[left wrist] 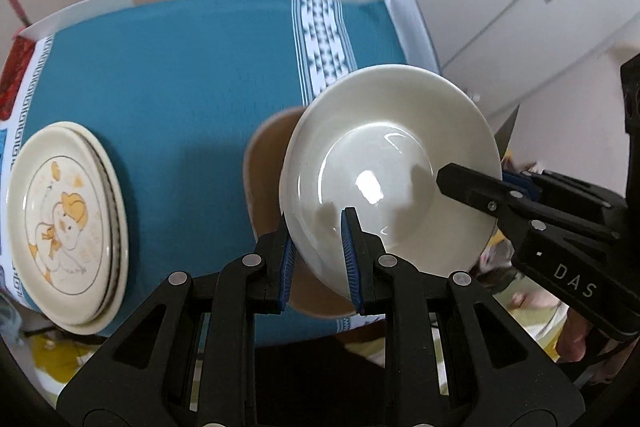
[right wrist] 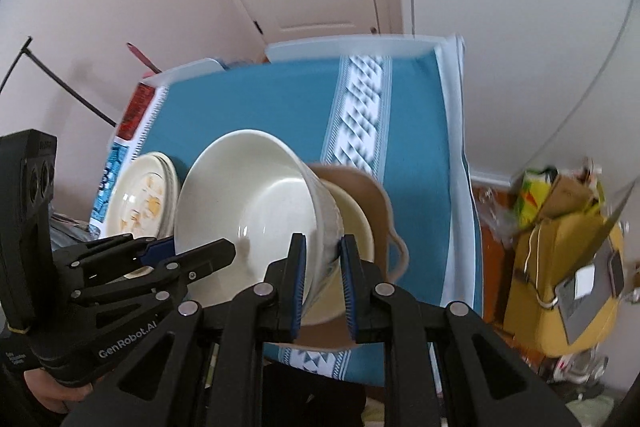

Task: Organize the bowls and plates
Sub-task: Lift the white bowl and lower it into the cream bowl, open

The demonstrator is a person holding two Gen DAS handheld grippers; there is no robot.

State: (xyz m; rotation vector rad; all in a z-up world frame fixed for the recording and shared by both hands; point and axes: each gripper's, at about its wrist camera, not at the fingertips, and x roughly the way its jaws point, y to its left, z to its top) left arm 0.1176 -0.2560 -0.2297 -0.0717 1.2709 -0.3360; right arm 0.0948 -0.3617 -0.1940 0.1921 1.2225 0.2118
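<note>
Left tool (left wrist: 320, 259): its blue pads are closed down on the near rim of the cream bowl (left wrist: 384, 171), one pad inside the wall, one outside.
Right tool (right wrist: 323, 279): likewise clamped on the same bowl's rim at the opposite side; from the left wrist view it (left wrist: 470, 187) reaches in from the right, upper finger lying over the bowl's inside.
Bowl held: carried between both tools, tipped so its mouth faces the left one, and apparently lifted off the table (left wrist: 168, 67).
Just beyond the bowl: a brown bowl (left wrist: 264, 163) sits directly behind and under it; the right wrist view shows a pale yellow bowl (right wrist: 354, 223) nested inside the brown one.
Deciding relation: the cream bowl's base points toward that nest, so seating it likely means levelling it and lowering straight in.
Left of the left tool: the stack of duck-printed plates (left wrist: 64, 223) lies well apart from the bowls.
Nearer tool: neither; both share the load.
</note>
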